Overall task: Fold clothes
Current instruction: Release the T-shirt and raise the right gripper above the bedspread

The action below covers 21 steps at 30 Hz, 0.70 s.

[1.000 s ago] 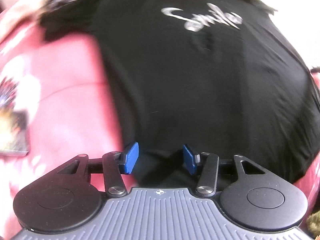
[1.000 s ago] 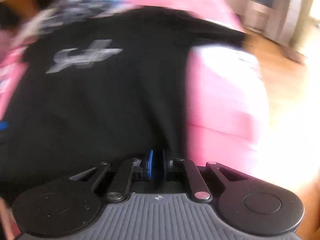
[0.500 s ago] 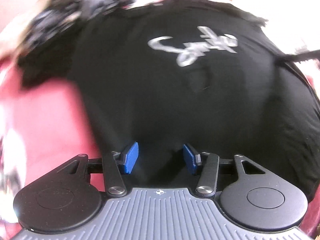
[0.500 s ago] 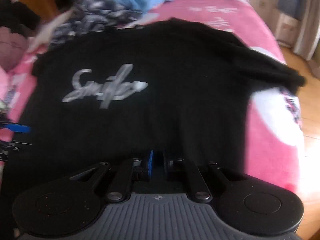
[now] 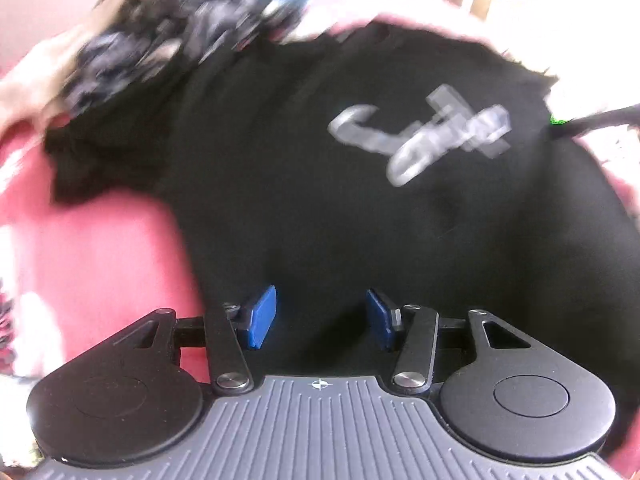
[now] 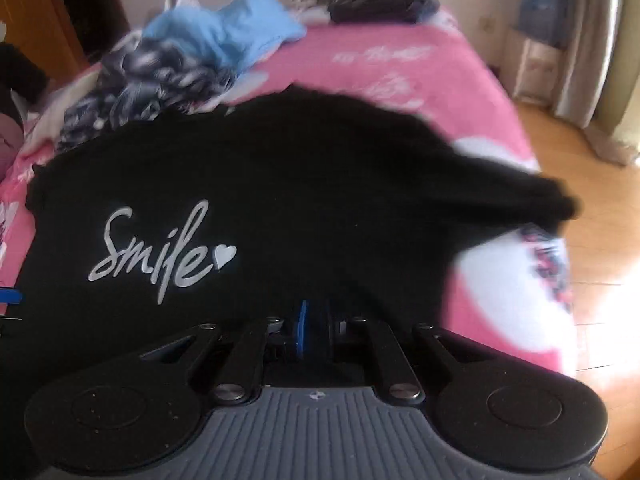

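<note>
The black shirt (image 6: 304, 208) lies spread, print up, on the pink bed (image 6: 400, 64), its hem nearest the cameras. The right gripper (image 6: 314, 326) is pinched nearly closed with black cloth at its pads, so it seems to hold the hem. The left gripper (image 5: 320, 318) stands about half open over the hem, and whether its pads press any cloth cannot be told. That is the likely trouble: if only the right side is truly held, a lift or pull would drag the shirt askew, bunch one corner and spoil the fold. The right sleeve (image 6: 532, 200) already reaches the bed's edge and could slide toward the floor (image 6: 592, 240) if tugged that way. The right view shows the readable print (image 6: 160, 252), a heap of unfolded clothes (image 6: 180, 68), a folded stack (image 6: 376, 0) at the far end, and the floor. The left view, blurred, shows instead the shirt's left sleeve (image 5: 92, 160) against bare bedcover, and the left jaws' gap.
</note>
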Each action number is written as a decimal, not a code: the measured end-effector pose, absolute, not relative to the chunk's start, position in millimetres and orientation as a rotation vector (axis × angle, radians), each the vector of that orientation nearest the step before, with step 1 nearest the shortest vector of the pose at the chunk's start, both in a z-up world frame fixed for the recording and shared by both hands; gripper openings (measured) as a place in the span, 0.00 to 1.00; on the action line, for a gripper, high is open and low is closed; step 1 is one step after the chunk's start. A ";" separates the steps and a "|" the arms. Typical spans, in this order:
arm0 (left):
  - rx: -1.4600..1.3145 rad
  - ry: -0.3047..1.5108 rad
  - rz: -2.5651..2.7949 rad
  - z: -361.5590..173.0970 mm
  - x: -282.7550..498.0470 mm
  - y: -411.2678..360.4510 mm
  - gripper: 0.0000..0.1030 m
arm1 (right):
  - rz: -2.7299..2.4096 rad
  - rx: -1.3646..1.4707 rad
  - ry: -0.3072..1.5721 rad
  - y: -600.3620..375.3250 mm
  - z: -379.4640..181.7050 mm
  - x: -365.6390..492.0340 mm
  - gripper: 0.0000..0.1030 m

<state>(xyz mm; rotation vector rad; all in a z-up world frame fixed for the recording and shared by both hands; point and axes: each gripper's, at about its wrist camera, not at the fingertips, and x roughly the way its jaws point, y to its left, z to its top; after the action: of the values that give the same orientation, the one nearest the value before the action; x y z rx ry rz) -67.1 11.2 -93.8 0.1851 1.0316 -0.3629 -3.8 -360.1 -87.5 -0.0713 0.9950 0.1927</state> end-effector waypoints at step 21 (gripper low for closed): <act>0.262 1.234 -0.402 -83.8 -211.3 27.4 0.49 | -0.037 0.032 1.120 -429.9 -73.4 -158.0 0.12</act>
<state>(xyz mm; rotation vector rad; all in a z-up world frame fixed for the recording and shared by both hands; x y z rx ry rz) -211.3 27.4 -83.8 0.2618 1.2336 -0.4021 -158.0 -429.9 -73.4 0.0322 1.1197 -0.0374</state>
